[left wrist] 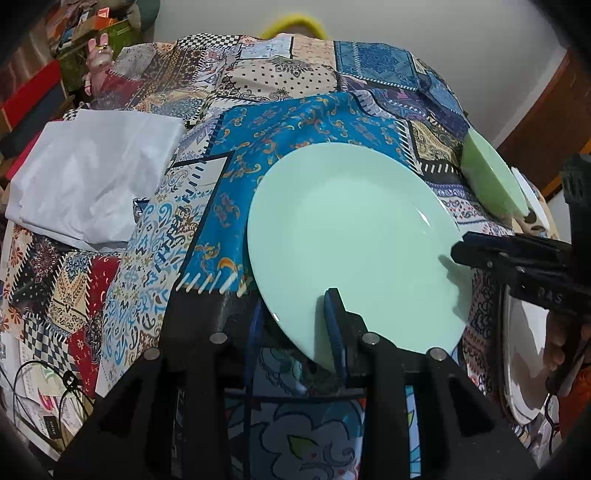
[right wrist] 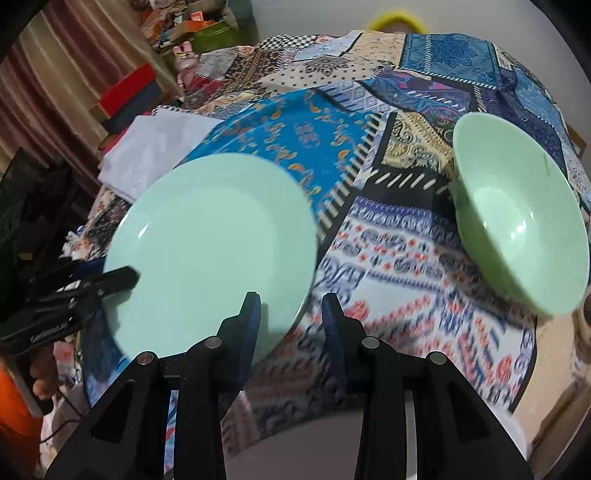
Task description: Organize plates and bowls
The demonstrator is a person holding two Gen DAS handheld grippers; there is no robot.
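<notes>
A pale green plate [left wrist: 351, 240] is tilted up off the patchwork cloth [left wrist: 295, 122]. My left gripper [left wrist: 295, 321] is shut on its near rim, one finger above and one below. The plate also shows in the right wrist view [right wrist: 214, 251], with my left gripper [right wrist: 122, 278] at its left edge. My right gripper [right wrist: 291, 314] is open and empty, one finger over the plate's right rim, the other over the cloth [right wrist: 388, 258]. It shows at the plate's right edge in the left wrist view [left wrist: 458, 251]. A light green bowl [right wrist: 517, 218] stands on the right, also in the left wrist view [left wrist: 491, 177].
A folded white cloth [left wrist: 92, 177] lies at the left of the table. A white plate [left wrist: 524, 369] sits at the right edge under my right hand. Boxes and clutter [right wrist: 129, 88] stand beyond the far left. A yellow ring [right wrist: 395, 18] is behind the table.
</notes>
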